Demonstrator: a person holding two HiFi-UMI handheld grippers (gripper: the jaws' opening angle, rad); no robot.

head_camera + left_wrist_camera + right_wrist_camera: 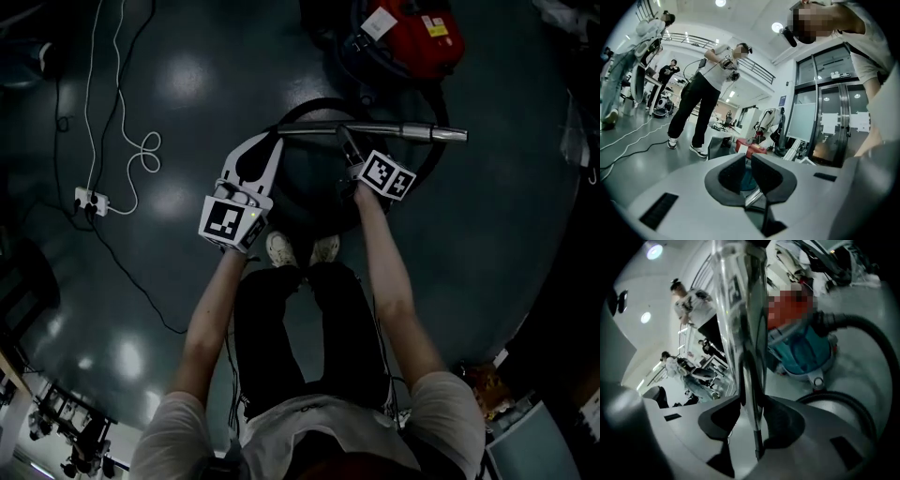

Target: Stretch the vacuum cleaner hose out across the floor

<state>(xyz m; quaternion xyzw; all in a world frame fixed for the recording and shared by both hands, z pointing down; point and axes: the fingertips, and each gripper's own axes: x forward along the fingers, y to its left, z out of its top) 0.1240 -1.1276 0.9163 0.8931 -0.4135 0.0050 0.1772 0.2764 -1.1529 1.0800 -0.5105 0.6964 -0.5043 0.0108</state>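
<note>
Right tool (752, 401) clamped on steel wand (394, 131) | left tool (749, 161) pinched shut, nothing in it, beside wand's end | hose (867, 324) looped under wand, near vacuum (412, 37) | my read: hose light, springy, recoils; wand rigid but slick, so hold the wand and pull steadily.

No legible text, labels (380, 22) on vacuum cleaner (422, 52) too small to read

Bare floor (506, 234) lies open rightward; the vacuum cleaner (412, 37) blocks ahead, a white cable (142, 155) trails left.
</note>
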